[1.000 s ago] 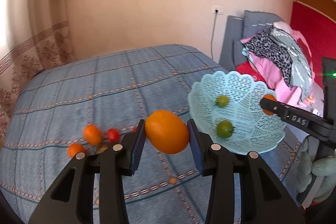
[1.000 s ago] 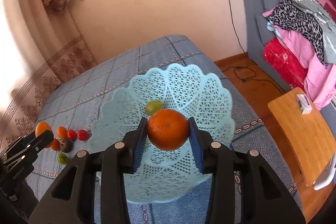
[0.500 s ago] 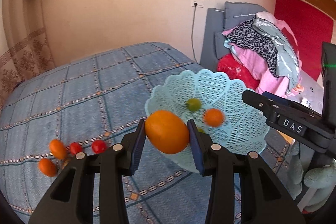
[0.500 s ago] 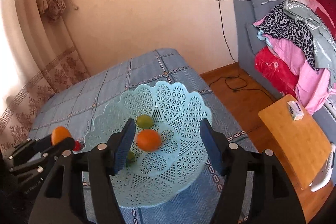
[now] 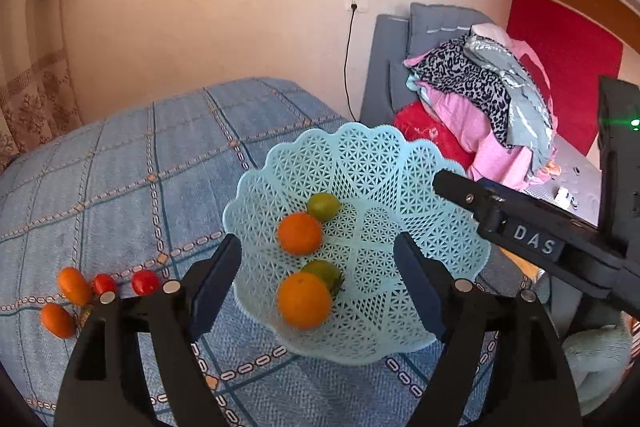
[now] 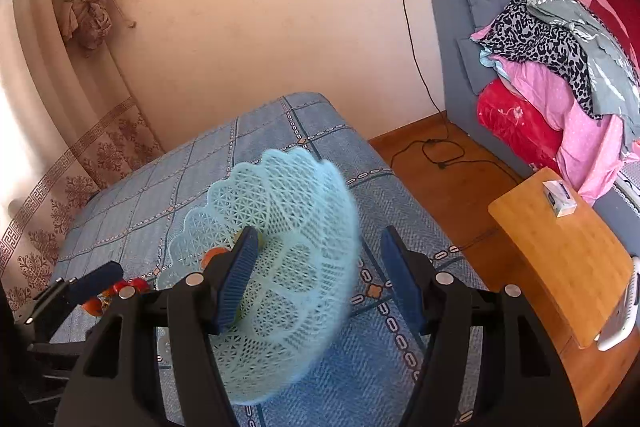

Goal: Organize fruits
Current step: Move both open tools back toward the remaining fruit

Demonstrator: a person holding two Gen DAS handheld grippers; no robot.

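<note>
Lattice basket on bed: two oranges, two green fruits inside; left gripper fingers just opened, apart, empty; right gripper fingers apart, empty

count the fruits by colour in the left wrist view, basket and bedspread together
orange: 4, two in the basket at and, two on the bedspread at and
green: 2, both in the basket
red: 2, on the bedspread
total: 8
</note>
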